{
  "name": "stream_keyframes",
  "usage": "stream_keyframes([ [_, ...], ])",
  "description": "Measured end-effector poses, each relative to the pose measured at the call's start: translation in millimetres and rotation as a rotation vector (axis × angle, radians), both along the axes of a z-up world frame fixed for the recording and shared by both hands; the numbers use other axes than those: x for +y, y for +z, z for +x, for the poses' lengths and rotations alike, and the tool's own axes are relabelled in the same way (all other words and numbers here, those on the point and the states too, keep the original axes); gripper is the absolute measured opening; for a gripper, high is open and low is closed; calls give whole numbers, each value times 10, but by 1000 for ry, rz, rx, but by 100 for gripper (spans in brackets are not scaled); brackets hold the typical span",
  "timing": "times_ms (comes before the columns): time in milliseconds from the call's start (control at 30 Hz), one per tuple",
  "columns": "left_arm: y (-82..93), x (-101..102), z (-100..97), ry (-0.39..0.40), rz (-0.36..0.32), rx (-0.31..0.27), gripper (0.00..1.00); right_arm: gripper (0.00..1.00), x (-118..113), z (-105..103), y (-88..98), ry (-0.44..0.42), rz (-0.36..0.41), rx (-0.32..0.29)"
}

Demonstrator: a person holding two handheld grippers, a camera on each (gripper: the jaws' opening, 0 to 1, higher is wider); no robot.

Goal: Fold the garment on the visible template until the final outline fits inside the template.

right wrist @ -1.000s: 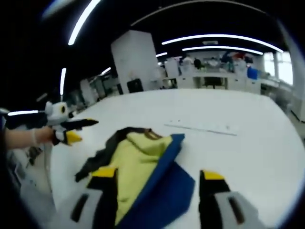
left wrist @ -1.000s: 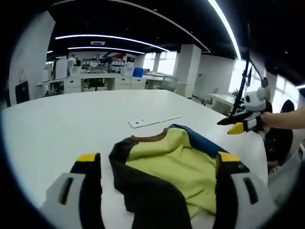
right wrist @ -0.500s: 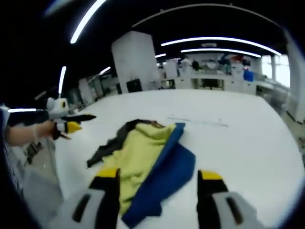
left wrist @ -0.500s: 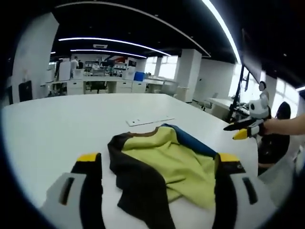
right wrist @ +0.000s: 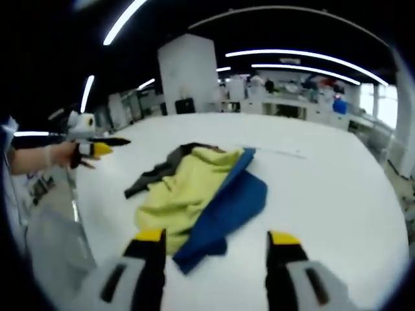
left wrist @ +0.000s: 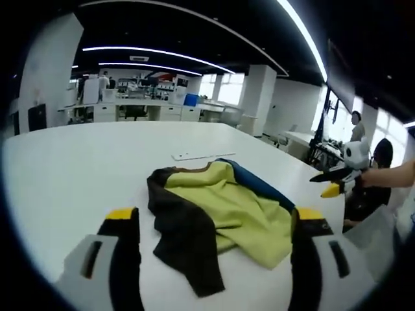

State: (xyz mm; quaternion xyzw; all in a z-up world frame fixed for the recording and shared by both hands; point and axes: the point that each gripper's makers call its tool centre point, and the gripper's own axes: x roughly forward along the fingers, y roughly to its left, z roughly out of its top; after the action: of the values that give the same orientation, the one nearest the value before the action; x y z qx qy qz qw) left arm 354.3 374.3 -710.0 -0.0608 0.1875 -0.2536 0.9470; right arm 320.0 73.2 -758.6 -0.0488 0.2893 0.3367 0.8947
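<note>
L gripper (left wrist: 211,223) and R gripper (right wrist: 211,243), jaws wide w/ nothing held, hover above a crumpled garment (left wrist: 220,210) lying mid-table (left wrist: 71,168), just short of a thin flat strip (left wrist: 194,155). Risk: pinching one bunched layer could drag the pile crooked. L view shows the dark sleeve; R view, the blue panel (right wrist: 227,207).
</note>
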Motion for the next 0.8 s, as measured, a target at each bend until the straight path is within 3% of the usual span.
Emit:
stream_keyframes([
  [67,-4,-2,-7,0,-4,2,93,56,34,-43,-37,13,0,2],
  [333,-37,6,-53,7,-11,13,93,41,129,-250,-229,141,-125,-57],
  [533,-91,12,-89,13,-18,24,93,30,168,-373,-453,188,-186,-16],
  [800,-139,-6,-160,10,-20,41,92,17,175,-430,-646,195,-191,57],
])
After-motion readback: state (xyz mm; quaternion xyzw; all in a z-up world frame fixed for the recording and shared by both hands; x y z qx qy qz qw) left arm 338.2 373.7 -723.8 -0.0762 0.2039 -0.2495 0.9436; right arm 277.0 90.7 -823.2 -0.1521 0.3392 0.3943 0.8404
